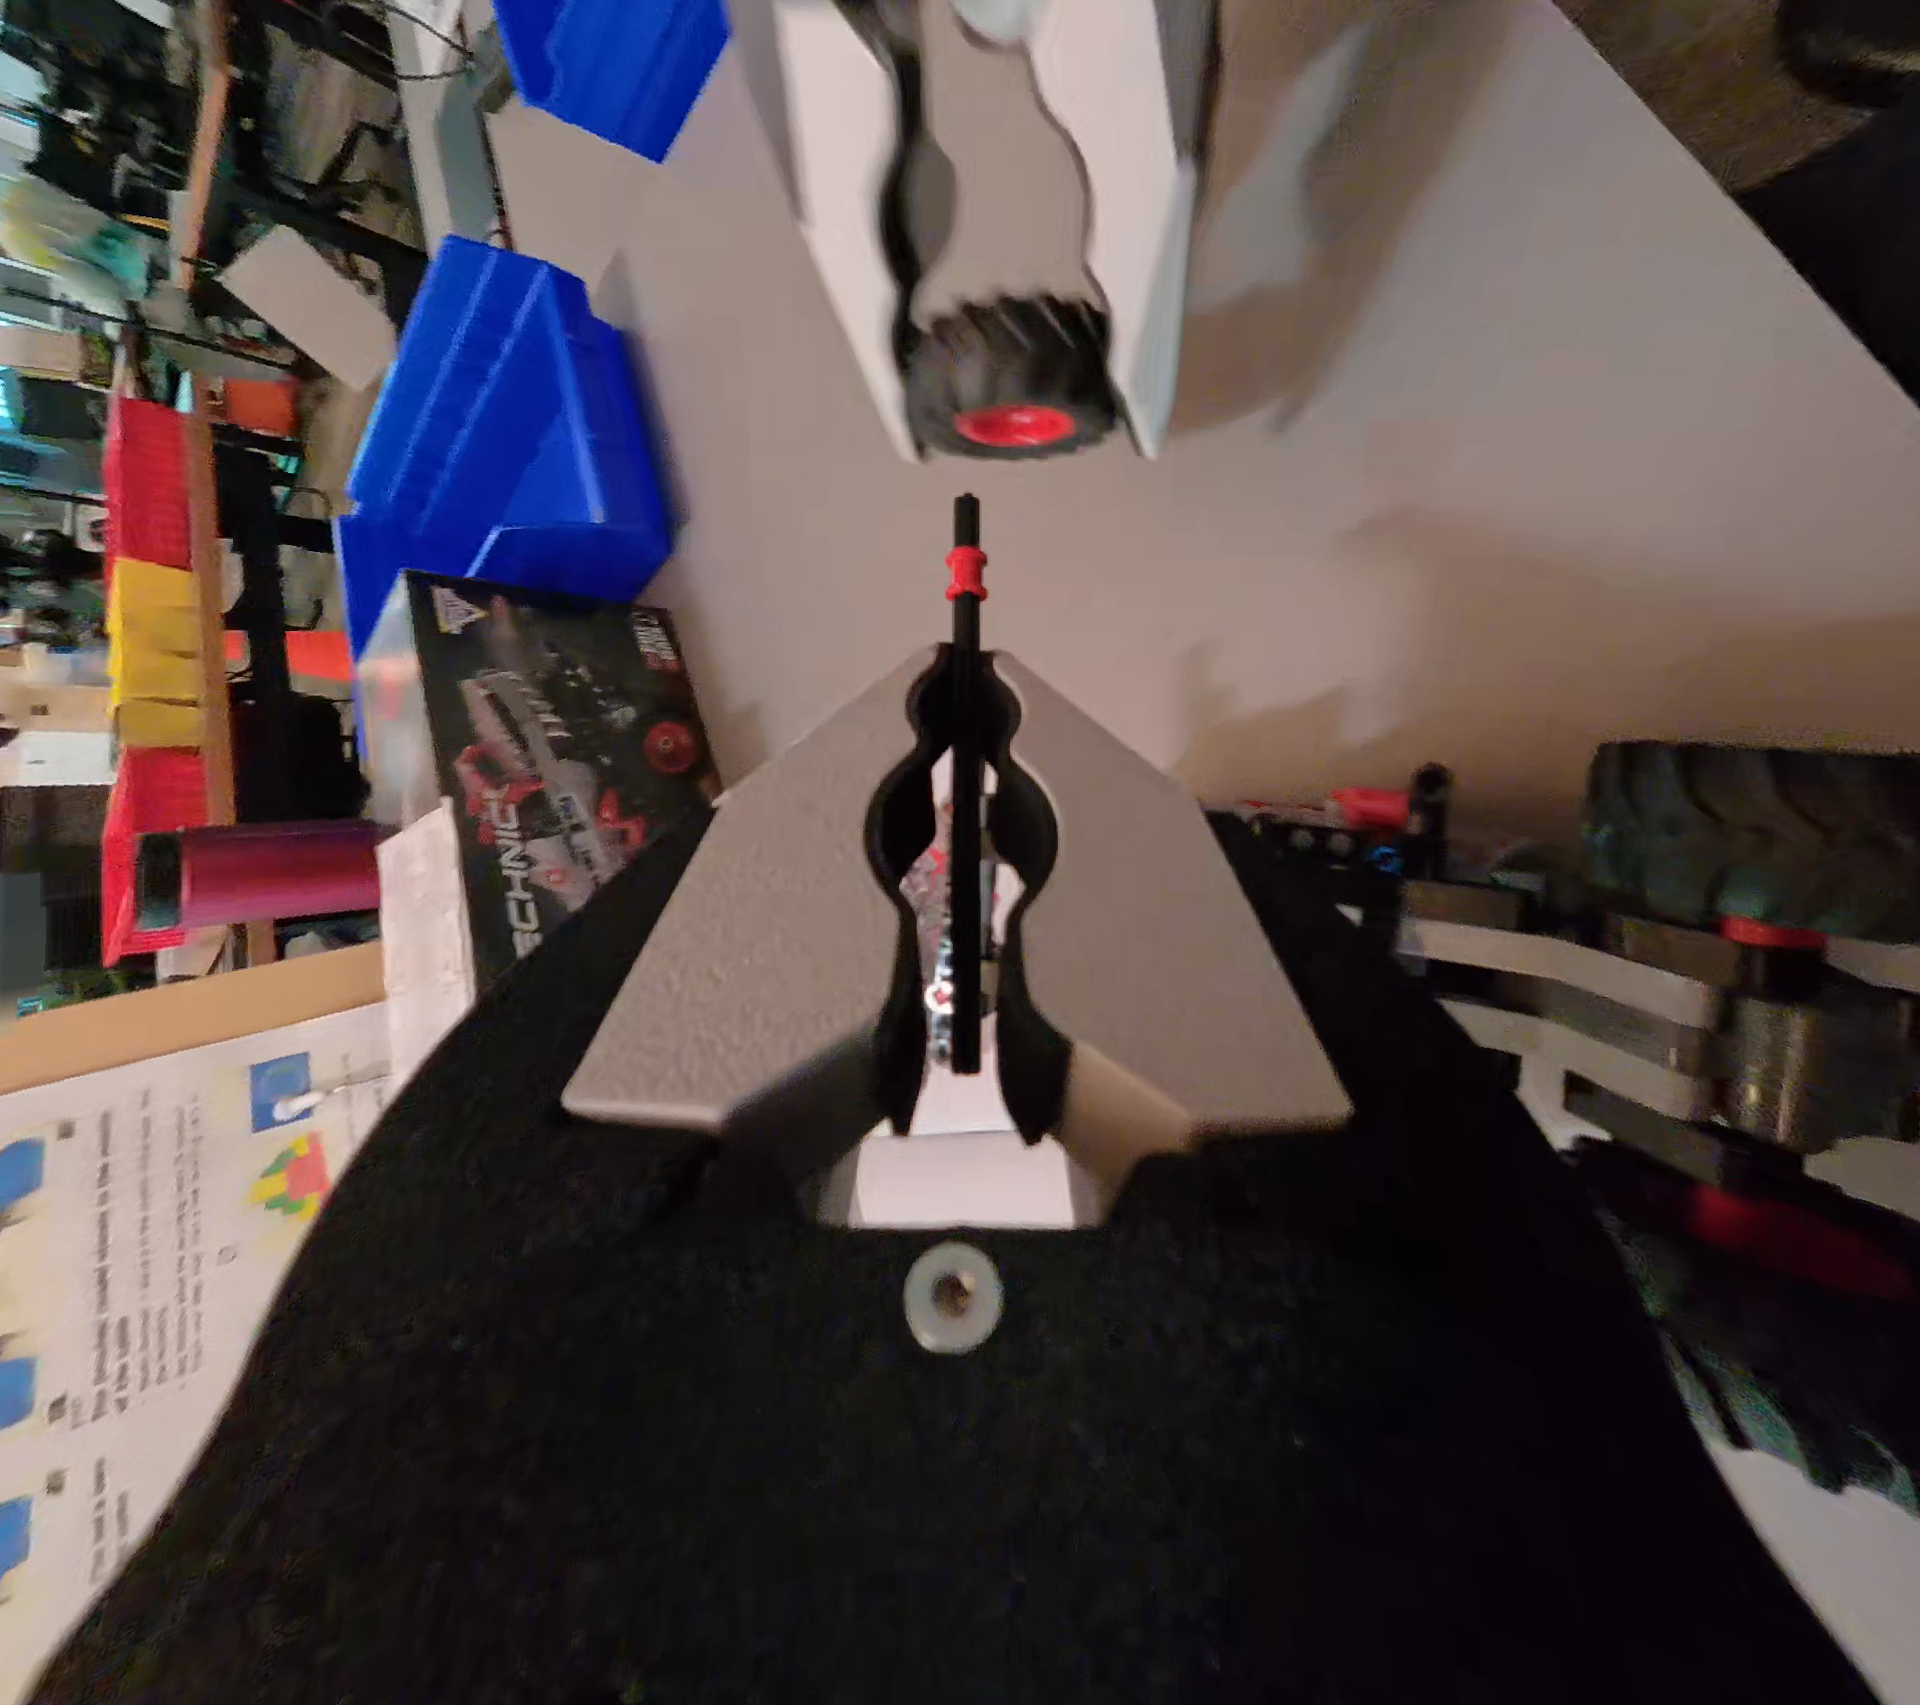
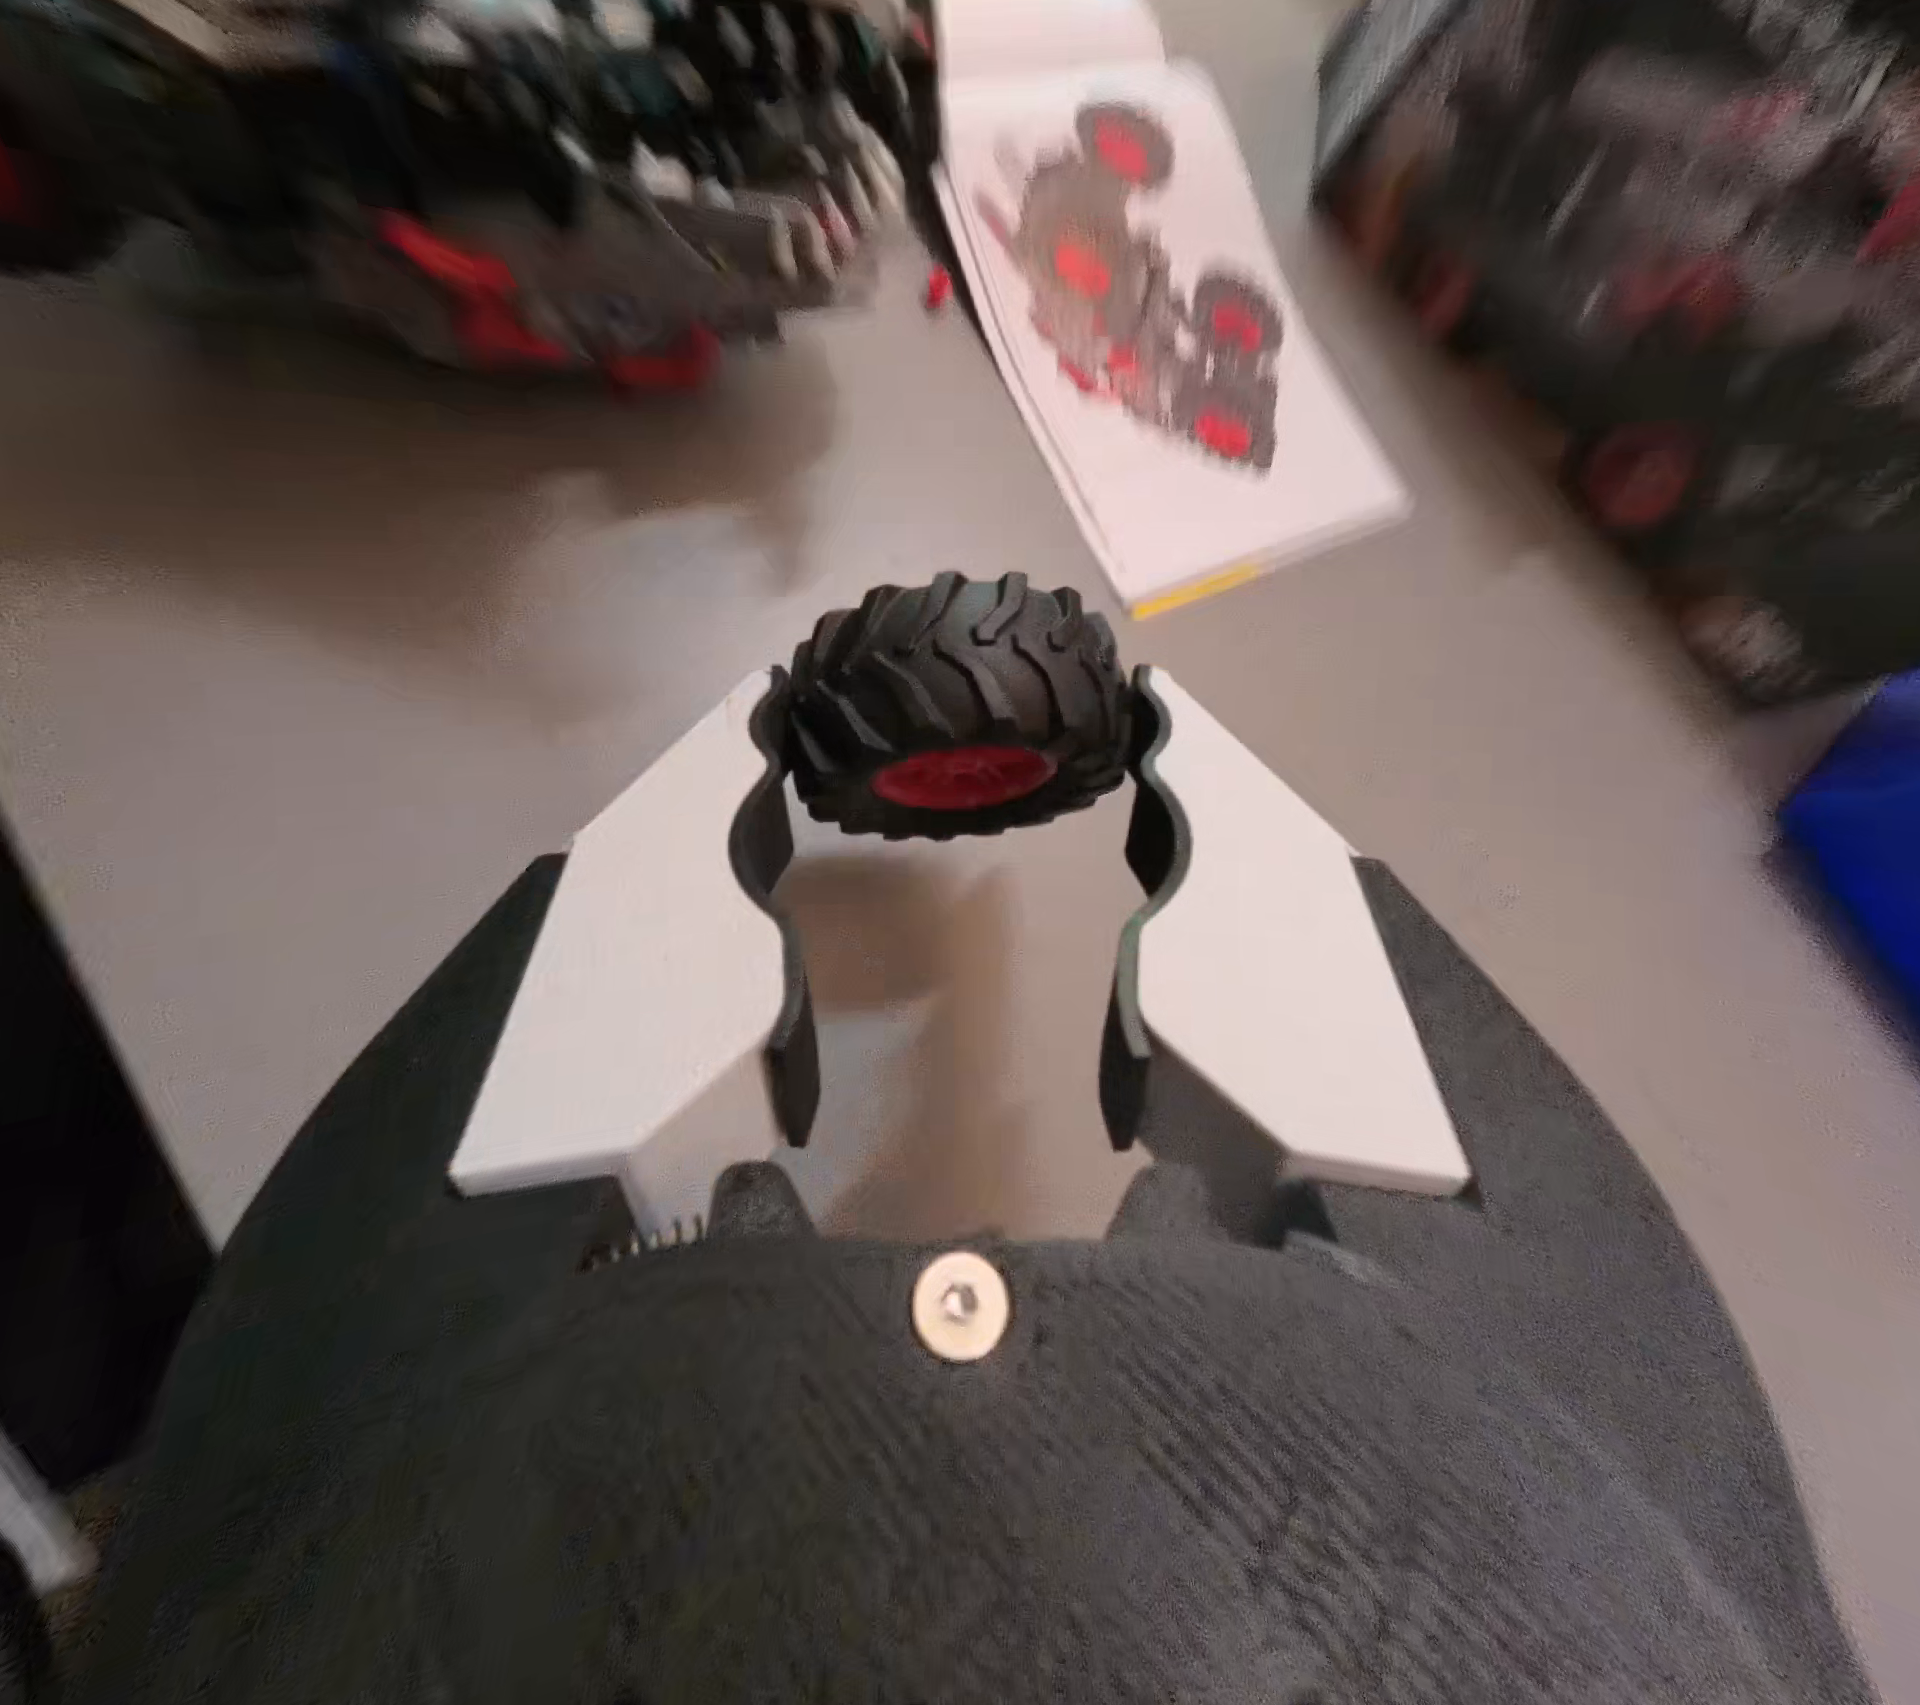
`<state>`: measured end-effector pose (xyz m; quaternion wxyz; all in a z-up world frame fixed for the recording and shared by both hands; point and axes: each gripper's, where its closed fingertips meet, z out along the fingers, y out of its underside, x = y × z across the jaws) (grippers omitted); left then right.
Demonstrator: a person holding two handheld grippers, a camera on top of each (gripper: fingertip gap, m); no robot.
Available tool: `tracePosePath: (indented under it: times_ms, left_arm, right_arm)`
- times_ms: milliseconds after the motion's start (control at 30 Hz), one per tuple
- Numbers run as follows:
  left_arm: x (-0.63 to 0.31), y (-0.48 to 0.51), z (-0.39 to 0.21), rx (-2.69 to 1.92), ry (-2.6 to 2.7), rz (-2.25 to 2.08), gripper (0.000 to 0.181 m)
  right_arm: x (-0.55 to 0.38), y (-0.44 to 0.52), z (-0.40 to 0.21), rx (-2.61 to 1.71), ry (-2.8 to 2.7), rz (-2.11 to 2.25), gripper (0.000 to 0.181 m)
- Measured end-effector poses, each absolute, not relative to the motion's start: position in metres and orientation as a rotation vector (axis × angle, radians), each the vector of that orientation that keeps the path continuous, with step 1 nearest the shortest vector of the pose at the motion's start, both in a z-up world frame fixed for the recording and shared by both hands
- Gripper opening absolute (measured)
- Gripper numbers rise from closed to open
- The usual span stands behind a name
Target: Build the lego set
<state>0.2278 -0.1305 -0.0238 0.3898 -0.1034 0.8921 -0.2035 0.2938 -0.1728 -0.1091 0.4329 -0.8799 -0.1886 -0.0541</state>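
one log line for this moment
left gripper: shut on black axle with red bushing | right gripper: shut on wheel | axle tip faces hub, apart

Wheel (image 2: 961,705) between right fingers: matt black ridged rubber, glossy red plastic hub.
Rod (image 1: 966,782) between left fingers: smooth black plastic.
Fingers (image 2: 644,959): matt white plastic.
Table (image 2: 416,616) beyond fingers: smooth, pale.

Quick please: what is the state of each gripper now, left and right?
Left gripper: closed on a black axle that carries a red bush.
Right gripper: closed on a black wheel with a red hub.
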Motion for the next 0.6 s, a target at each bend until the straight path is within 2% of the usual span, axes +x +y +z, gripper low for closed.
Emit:
tracePosePath:
  times_ms: [100, 200, 367, 533, 600]
  left_arm:
    - [0.223, -0.106, -0.013, -0.336, 2.211, -0.509, 0.0]
    - [0.207, -0.069, -0.018, -0.397, 2.196, -0.447, 0.0]
    - [0.181, -0.025, -0.048, -0.472, 2.27, -0.406, 0.0]
    - [0.177, -0.022, -0.066, -0.471, 2.267, -0.446, 0.0]
    - [0.179, -0.025, -0.065, -0.459, 2.249, -0.475, 0.0]
  right_arm:
    - [0.298, -0.17, -0.142, -2.257, -0.281, 0.044, 0.064]
    - [0.311, -0.172, -0.154, -2.354, -0.25, -0.083, 0.065]
    - [0.315, -0.162, -0.159, -2.423, -0.345, -0.137, 0.064]
    - [0.31, -0.154, -0.161, -2.422, -0.371, -0.07, 0.061]
    - [0.311, -0.158, -0.161, -2.431, -0.355, -0.073, 0.072]
